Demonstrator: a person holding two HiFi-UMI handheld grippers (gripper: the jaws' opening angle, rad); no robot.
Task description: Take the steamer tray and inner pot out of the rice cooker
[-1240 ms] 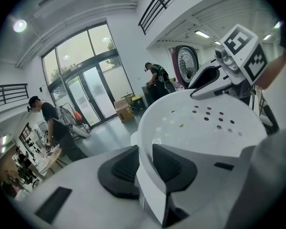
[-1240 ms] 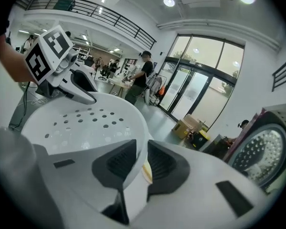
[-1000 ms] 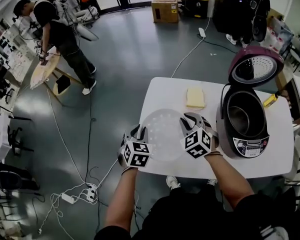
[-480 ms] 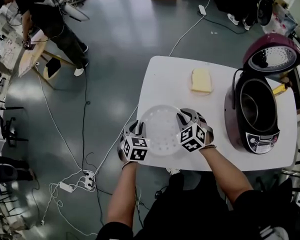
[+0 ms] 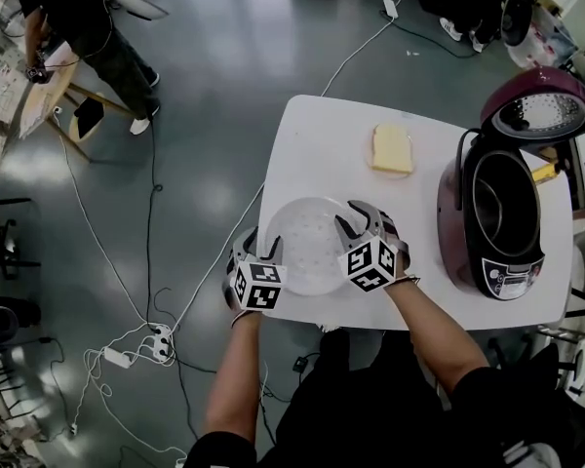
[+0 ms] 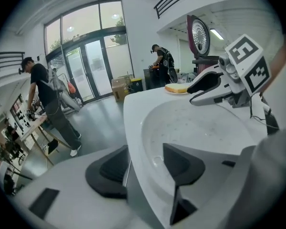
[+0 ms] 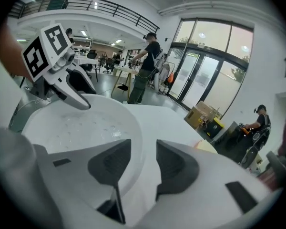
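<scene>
The clear white steamer tray [image 5: 310,244] rests on the white table [image 5: 312,144] near its front edge. My left gripper [image 5: 261,252] straddles the tray's left rim [image 6: 133,142]. Its jaws have just been opening, and the pads stand off the rim on either side. My right gripper [image 5: 349,226] straddles the right rim [image 7: 136,142] the same way, its jaws also just opened, pads clear of the plastic. The maroon rice cooker [image 5: 468,261] stands at the right with its lid [image 5: 541,110] up and the inner pot [image 5: 495,203] inside.
A yellow sponge [image 5: 393,148] lies at the back of the table. Cables [image 5: 156,291] run over the grey floor to the left. A person [image 5: 83,27] stands at a bench far left. The table's edge lies right below the tray.
Both grippers came down with the tray, which now sits on the table near its front edge. The jaws of both have parted from the rim.
</scene>
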